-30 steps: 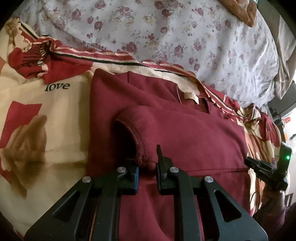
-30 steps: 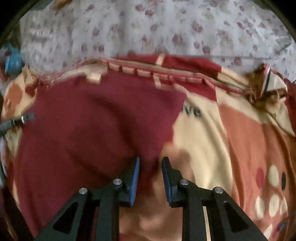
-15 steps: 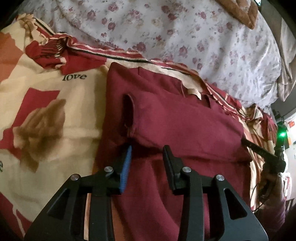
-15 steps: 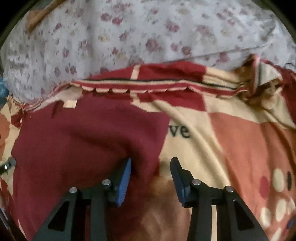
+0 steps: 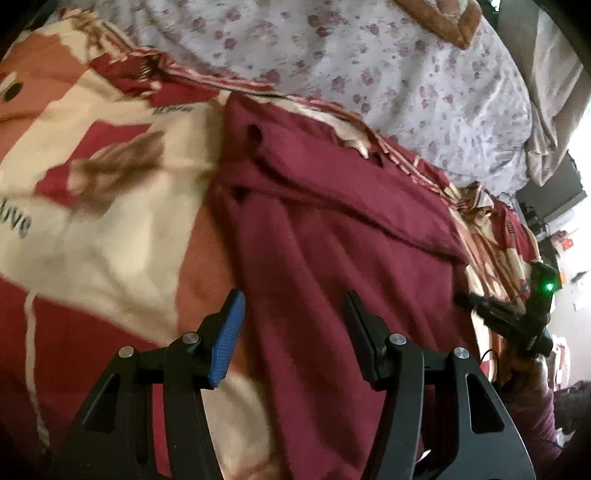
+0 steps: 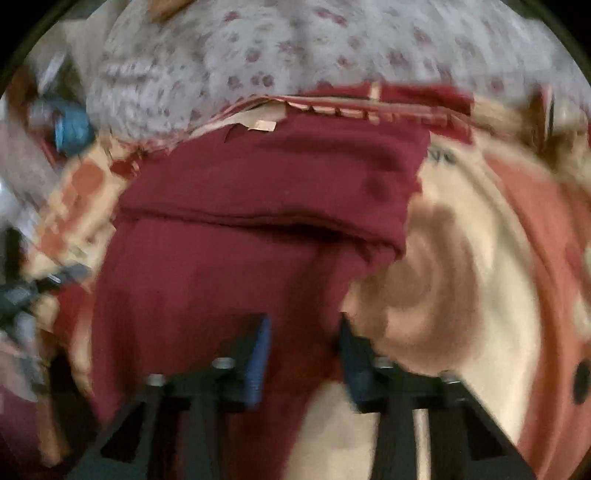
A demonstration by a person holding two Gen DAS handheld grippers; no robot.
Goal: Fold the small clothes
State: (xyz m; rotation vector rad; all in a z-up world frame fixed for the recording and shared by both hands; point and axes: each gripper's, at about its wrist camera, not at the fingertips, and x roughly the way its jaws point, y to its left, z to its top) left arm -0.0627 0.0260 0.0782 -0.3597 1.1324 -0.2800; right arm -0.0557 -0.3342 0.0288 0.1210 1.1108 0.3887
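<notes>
A dark red garment (image 5: 332, 229) lies flat on a cream and red patterned blanket (image 5: 110, 206), with both sleeves folded in across its chest. My left gripper (image 5: 293, 314) is open and empty, above the garment's lower left edge. In the blurred right wrist view the same garment (image 6: 258, 206) shows with a tan neck label (image 6: 264, 125) at its far end. My right gripper (image 6: 304, 339) is open and empty above the garment's lower right edge. The right gripper also shows in the left wrist view (image 5: 509, 317), beside the garment's right edge.
A white floral bedsheet (image 5: 369, 62) lies beyond the blanket, with a brown cushion (image 5: 443, 18) at the far edge. The blanket (image 6: 480, 258) spreads to the right of the garment. A blue object (image 6: 72, 129) sits at far left in the right wrist view.
My left gripper let go of the folded sleeve cuff and opened wide. Both grippers have pulled back toward the garment's lower part. The right gripper has opened wider.
</notes>
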